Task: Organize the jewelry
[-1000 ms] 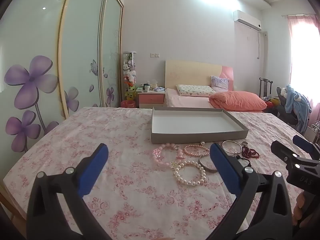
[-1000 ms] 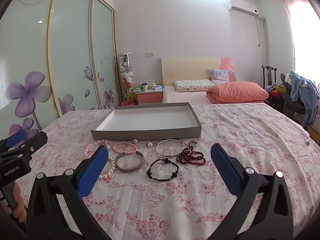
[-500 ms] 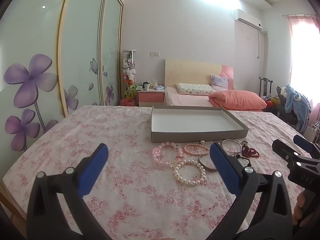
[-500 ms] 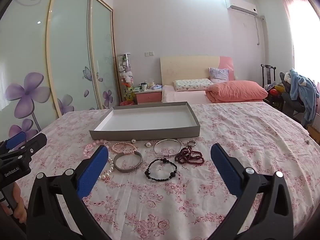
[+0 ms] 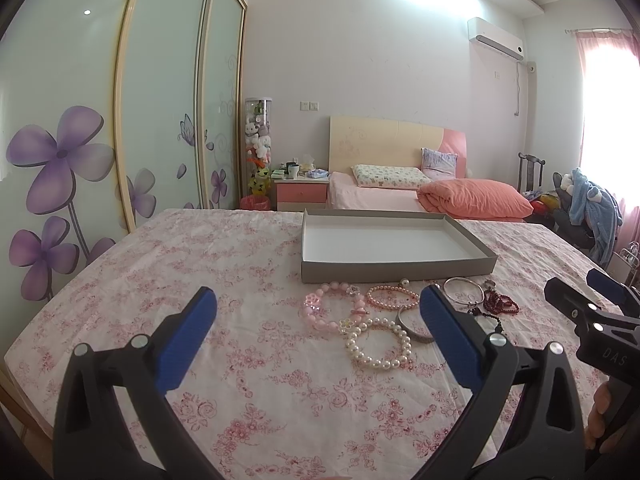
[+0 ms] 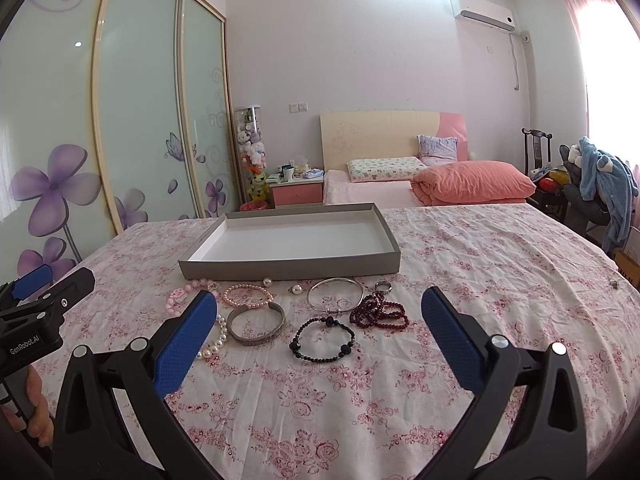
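Note:
A grey tray (image 6: 288, 270) with a white inside sits empty on the floral tablecloth; it also shows in the left wrist view (image 5: 396, 270). Several bracelets lie in front of it: a black bead bracelet (image 6: 322, 340), a dark red bead strand (image 6: 378, 314), a silver bangle (image 6: 335, 294), a grey cuff (image 6: 256, 326), a pink pearl bracelet (image 6: 247, 295), a white pearl bracelet (image 5: 378, 344) and a pink flower bracelet (image 5: 332, 312). My left gripper (image 5: 316, 312) is open, above the cloth left of the jewelry. My right gripper (image 6: 320, 320) is open, above the black bracelet.
A small ring (image 6: 385, 287) and loose pearls (image 6: 296, 289) lie near the tray. The table's right edge (image 6: 616, 276) and left edge (image 5: 24, 344) are near. A bed (image 6: 440, 188) and wardrobe doors (image 6: 140, 120) stand behind.
Both grippers have drifted very slightly; the view barely shifts. Nothing was picked up or moved.

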Demonstrator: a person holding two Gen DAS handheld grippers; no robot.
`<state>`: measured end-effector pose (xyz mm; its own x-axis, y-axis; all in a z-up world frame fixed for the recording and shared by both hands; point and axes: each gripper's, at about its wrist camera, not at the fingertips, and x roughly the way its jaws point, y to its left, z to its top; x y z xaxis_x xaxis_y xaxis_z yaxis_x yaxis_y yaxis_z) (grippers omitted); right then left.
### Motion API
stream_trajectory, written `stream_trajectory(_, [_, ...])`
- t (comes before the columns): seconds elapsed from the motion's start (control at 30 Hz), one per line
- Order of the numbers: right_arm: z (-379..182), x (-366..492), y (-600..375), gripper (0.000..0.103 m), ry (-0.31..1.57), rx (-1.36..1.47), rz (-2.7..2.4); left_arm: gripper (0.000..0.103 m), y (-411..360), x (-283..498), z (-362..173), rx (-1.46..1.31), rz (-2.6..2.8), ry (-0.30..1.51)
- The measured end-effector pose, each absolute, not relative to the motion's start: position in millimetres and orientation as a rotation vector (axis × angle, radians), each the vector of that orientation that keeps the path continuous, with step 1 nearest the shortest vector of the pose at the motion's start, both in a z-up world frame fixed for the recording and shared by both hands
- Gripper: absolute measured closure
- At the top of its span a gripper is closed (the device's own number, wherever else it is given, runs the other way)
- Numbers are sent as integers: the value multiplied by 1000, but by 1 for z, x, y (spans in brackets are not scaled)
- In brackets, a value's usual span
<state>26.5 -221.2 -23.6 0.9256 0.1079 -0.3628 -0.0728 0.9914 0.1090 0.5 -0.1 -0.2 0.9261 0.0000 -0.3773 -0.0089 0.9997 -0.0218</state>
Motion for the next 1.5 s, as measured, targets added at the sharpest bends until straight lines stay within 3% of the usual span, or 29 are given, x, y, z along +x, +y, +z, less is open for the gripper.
stream_trajectory(1.5, [-26, 27, -221, 2, 383, 98, 94, 4, -2, -1, -5, -26, 4, 396])
